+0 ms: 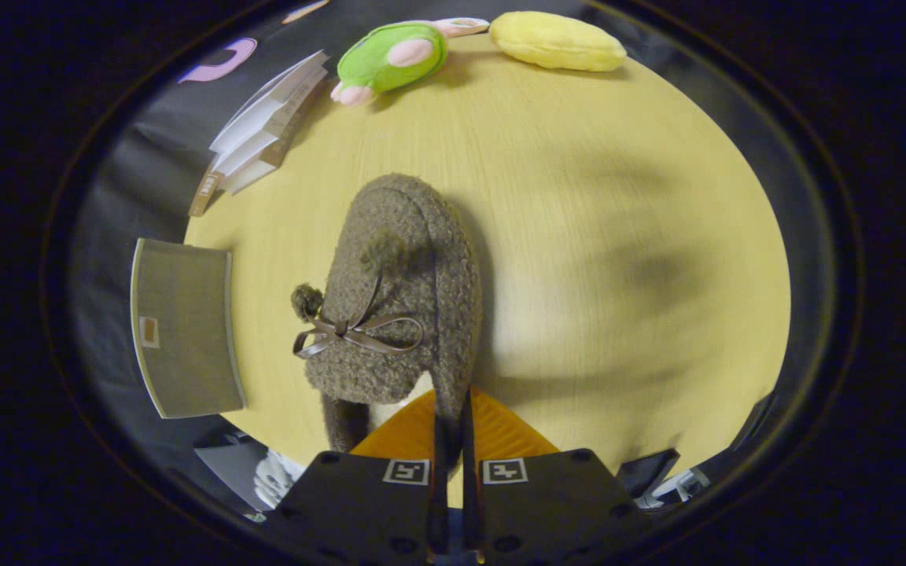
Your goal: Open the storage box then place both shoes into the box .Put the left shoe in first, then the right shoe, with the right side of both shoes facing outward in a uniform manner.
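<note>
— Where was the slipper (398, 299)?
— Hanging above the table (579, 236), its heel rim pinched between the fingers of the gripper (453, 428).
— Around it?
— Grey box (185, 326) left; green toy (390, 59) and yellow toy (555, 41) far.

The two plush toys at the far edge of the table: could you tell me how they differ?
The green plush toy has pink patches and pink limbs; the yellow plush toy is one plain colour. The green one is rounded with parts sticking out; the yellow one is a smooth long oval. Both lie on the table, beyond the slipper.
</note>
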A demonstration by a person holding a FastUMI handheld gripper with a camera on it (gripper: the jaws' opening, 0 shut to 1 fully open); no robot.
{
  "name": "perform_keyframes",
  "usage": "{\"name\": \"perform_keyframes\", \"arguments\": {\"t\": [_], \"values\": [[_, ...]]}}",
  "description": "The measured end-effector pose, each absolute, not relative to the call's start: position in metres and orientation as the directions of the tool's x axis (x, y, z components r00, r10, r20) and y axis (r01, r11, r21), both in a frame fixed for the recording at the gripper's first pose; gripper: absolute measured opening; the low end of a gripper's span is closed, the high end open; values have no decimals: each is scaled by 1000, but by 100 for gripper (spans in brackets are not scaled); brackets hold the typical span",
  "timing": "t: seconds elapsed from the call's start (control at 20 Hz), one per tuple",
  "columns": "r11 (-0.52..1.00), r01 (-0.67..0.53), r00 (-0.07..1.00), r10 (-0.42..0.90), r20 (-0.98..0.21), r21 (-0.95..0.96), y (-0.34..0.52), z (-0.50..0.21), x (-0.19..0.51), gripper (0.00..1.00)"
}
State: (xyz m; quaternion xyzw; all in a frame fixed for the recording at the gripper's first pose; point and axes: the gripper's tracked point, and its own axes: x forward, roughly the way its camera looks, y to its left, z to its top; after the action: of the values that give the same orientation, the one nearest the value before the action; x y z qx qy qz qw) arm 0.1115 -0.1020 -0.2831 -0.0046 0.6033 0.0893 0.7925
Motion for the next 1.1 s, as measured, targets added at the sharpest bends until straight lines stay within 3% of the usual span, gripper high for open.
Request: {"name": "perform_keyframes", "arguments": {"t": [0.15, 0.5, 0.85, 1.1], "values": [[972, -175, 274, 198, -941, 154, -102, -282, 112, 11], [910, -112, 266, 414, -870, 399, -88, -277, 101, 5], [795, -164, 310, 604, -735, 584, -12, -201, 67, 4], [761, -261, 348, 648, -677, 594, 63, -145, 33, 4]]}}
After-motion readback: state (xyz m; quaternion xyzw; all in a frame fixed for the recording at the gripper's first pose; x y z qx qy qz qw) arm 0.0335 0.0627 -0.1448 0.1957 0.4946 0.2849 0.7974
